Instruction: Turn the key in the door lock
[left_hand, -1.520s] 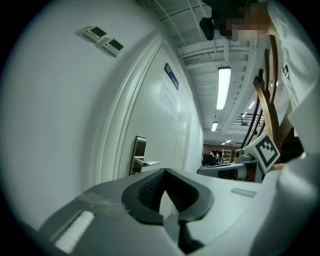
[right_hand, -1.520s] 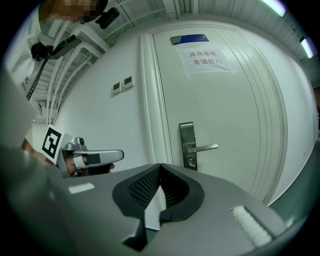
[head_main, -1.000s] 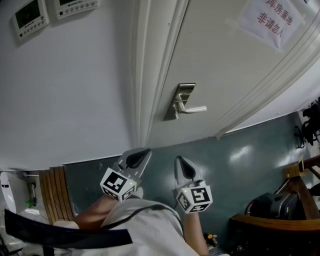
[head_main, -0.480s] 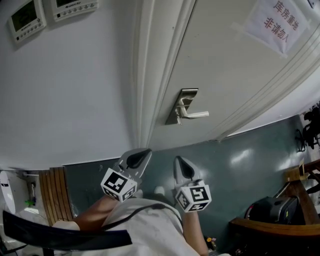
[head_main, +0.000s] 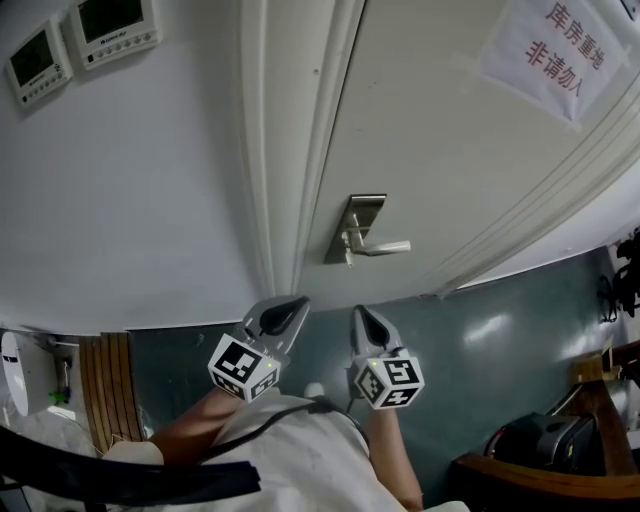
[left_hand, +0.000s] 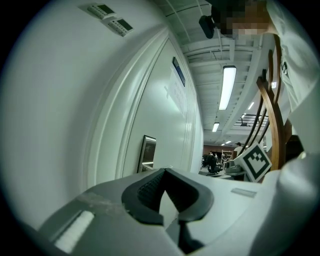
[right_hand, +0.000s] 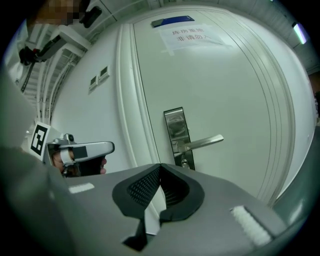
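Observation:
A silver lock plate (head_main: 361, 222) with a lever handle (head_main: 387, 246) sits on the white door (head_main: 450, 150). In the right gripper view the lock plate (right_hand: 177, 134) and handle (right_hand: 202, 143) lie straight ahead, and a small key (right_hand: 185, 162) appears to hang at the keyhole below the lever. My left gripper (head_main: 292, 304) and right gripper (head_main: 361, 316) are side by side below the lock, pointing at the door and apart from it. Both are shut with nothing between the fingers. The left gripper (left_hand: 167, 172) sees the lock plate (left_hand: 147, 152) edge-on. The right gripper (right_hand: 160, 167) has the left one to its left.
A paper notice (head_main: 545, 48) is taped high on the door. Two wall control panels (head_main: 80, 40) hang left of the white door frame (head_main: 280, 150). Wooden slats (head_main: 105, 385) stand at the lower left. At the lower right are a wooden chair (head_main: 565, 475) and a black bag (head_main: 535, 435).
Both grippers have come a little closer to the door, still shut and empty. The lock plate now sits lower and larger in the head view.

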